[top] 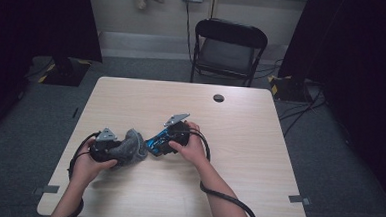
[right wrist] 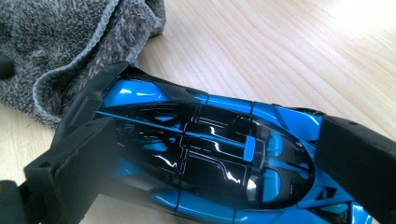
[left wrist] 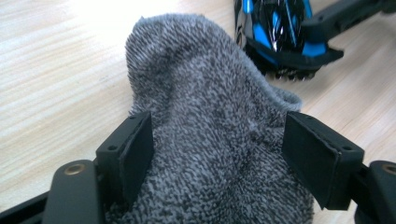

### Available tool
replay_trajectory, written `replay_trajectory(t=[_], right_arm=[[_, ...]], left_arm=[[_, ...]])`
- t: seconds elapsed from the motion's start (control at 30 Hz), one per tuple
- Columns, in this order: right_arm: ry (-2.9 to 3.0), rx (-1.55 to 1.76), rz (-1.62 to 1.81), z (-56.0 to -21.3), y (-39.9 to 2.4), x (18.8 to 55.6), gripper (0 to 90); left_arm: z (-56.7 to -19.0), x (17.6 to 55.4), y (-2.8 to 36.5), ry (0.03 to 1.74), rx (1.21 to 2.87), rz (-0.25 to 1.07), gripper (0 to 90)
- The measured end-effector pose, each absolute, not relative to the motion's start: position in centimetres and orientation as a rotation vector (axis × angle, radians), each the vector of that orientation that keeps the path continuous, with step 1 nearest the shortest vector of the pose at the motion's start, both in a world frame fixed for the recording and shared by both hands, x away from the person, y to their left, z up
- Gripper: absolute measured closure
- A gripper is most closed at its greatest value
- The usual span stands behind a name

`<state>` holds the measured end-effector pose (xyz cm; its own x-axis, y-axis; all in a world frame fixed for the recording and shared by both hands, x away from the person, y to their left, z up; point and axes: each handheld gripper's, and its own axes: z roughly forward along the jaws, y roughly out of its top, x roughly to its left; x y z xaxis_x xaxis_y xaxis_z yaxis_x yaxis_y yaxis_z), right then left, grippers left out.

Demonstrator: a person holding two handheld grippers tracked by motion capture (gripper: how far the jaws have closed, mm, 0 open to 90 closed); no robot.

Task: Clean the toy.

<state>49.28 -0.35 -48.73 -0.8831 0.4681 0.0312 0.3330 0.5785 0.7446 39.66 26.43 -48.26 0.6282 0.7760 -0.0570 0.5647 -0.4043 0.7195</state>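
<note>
Left gripper view cuts off the grey cloth's (left wrist: 210, 140) lower end on the tabletop (left wrist: 56, 70) between the wide-open left tool (left wrist: 217, 154), while the right tool (right wrist: 224, 163) clamps the blue toy car (right wrist: 205, 158).

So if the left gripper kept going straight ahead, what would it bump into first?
The grey cloth, already bunched between its fingers. Behind that, probably the blue toy car, though the depth is hard to judge.

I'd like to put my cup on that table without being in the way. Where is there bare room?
The far half of the table, up to the round hole, is bare, as is the right side. It is crowded near the front left, where cloth and toy car meet.
</note>
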Motion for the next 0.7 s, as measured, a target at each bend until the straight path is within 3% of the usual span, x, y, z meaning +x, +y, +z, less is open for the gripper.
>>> replay_trajectory(t=[0.1,0.2,0.27,0.4,0.7], right_arm=[[2.640,0.676,1.189,-48.7,-0.3,49.3,0.0],[2.645,0.680,1.180,-48.6,-0.3,49.3,0.0],[2.644,0.680,1.181,-48.7,-0.3,49.3,0.0],[2.649,0.677,1.171,-48.6,-0.2,49.3,0.0],[2.646,0.679,1.175,-48.6,-0.2,49.3,0.0]], left_arm=[[-48.8,39.7,25.7,1.043,2.181,0.452,32.7],[-48.6,40.0,25.2,1.093,2.163,0.477,60.4],[-48.2,40.3,24.9,1.217,2.089,0.487,67.5],[-48.3,41.4,24.5,1.347,1.964,0.552,69.3],[-48.1,41.2,21.6,1.263,2.077,0.420,69.7]])
